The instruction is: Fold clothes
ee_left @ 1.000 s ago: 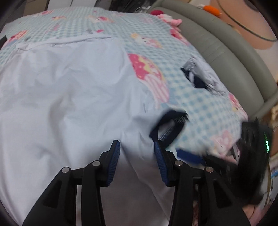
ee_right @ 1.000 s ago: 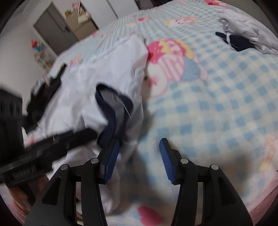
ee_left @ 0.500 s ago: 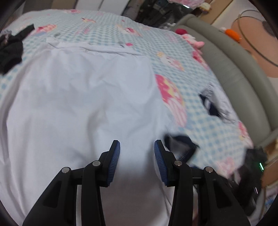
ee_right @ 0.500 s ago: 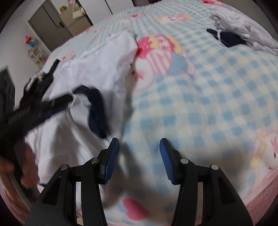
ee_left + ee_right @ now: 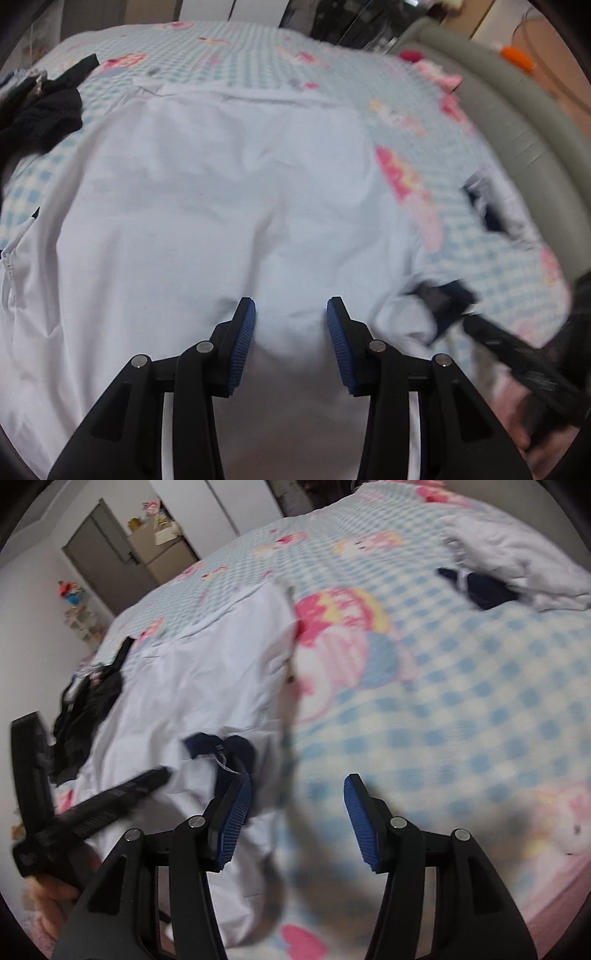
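Note:
A white shirt [image 5: 221, 206] lies spread on the bed, its navy-lined collar [image 5: 445, 301] at the near right corner. It also shows in the right wrist view [image 5: 199, 679], with the collar [image 5: 221, 747] just beyond my right gripper's left finger. My left gripper [image 5: 291, 317] is open and empty, low over the shirt's near middle. My right gripper [image 5: 297, 794] is open and empty over the shirt's right edge and the blanket. Each gripper appears blurred in the other's view.
The bed has a blue checked blanket [image 5: 443, 709] with pink cartoon prints. A black garment [image 5: 40, 110] lies at the far left. A white and navy garment [image 5: 509, 568] lies at the far right. A grey padded bed edge [image 5: 517, 110] runs along the right.
My left gripper has moved left over the shirt's middle, away from the collar. My right gripper has moved back toward the collar corner. Both stay open.

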Tool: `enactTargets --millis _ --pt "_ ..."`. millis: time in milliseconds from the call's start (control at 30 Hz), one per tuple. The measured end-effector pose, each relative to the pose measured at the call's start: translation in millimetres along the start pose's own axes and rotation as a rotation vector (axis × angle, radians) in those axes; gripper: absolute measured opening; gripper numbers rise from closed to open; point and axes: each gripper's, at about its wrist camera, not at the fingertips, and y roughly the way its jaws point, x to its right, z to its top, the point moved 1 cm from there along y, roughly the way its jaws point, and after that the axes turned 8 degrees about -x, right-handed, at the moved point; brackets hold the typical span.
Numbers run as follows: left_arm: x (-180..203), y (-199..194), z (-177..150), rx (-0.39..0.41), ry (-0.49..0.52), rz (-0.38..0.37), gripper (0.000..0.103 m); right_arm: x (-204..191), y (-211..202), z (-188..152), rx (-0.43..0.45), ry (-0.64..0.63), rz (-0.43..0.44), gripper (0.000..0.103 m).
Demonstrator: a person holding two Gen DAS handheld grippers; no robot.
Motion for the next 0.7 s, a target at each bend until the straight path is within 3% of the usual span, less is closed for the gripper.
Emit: enactTargets --millis 133,267,333,433,467,600,700 --pt "32 -12 -6 -0.006 0.16 -0.114 0.045 6 2 0 -0.022 0.018 -0.062 0.055" --pt "74 9 -12 -0.072 0.32 -0.126 0.045 19 -5 -7 -0.023 0.039 -0.045 0.055" --pt "67 10 -11 -0.065 0.288 -0.114 0.044 20 -7 -8 -0.025 0.022 -0.044 0.055" --pt "55 10 -11 -0.055 0.241 -0.095 0.017 16 0 -3 -0.053 -0.016 -0.025 0.055" --pt "52 10 -10 -0.052 0.225 -0.088 0.012 13 3 -1 -0.064 -0.033 -0.022 0.055" --pt "34 5 -9 -0.027 0.148 -0.063 0.009 1 12 12 -0.074 -0.071 0.02 0.055" --pt "-3 -7 -11 -0.027 -0.024 -0.153 0.011 -10 17 25 -0.059 -0.083 0.068 0.056"
